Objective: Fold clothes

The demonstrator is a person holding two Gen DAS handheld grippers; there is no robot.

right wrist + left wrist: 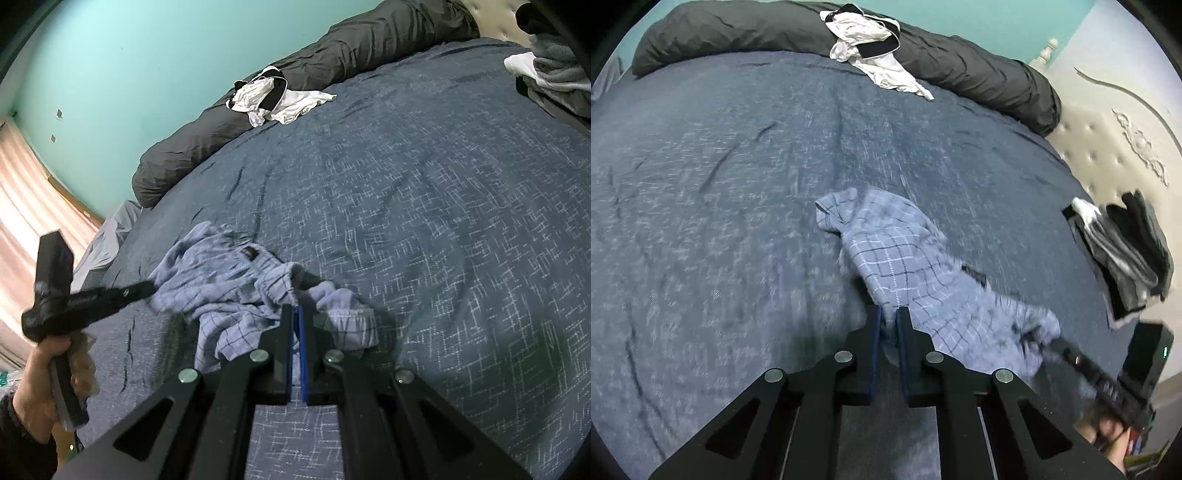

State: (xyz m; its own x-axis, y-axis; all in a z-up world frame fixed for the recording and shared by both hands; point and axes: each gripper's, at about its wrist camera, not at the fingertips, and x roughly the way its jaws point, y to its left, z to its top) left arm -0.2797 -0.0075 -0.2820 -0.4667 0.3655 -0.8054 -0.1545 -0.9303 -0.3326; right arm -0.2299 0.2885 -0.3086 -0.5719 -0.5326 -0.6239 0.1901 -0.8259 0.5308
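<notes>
Light blue checked boxer shorts [905, 258] lie crumpled on the dark blue bedspread [720, 184]. My left gripper [890, 312] is shut on one edge of the shorts. In the right wrist view my right gripper [295, 308] is shut on the gathered waistband of the same shorts [221, 273]. The right gripper also shows at the lower right of the left wrist view [1049, 341], and the left gripper at the left of the right wrist view [151, 286]. The shorts hang bunched between the two grippers.
A white and black garment [871, 44] lies on the rolled dark grey duvet [960, 62] at the far side. A stack of grey, black and white clothes [1123, 251] sits by the tufted headboard [1108, 147]. A teal wall [129, 74] is behind.
</notes>
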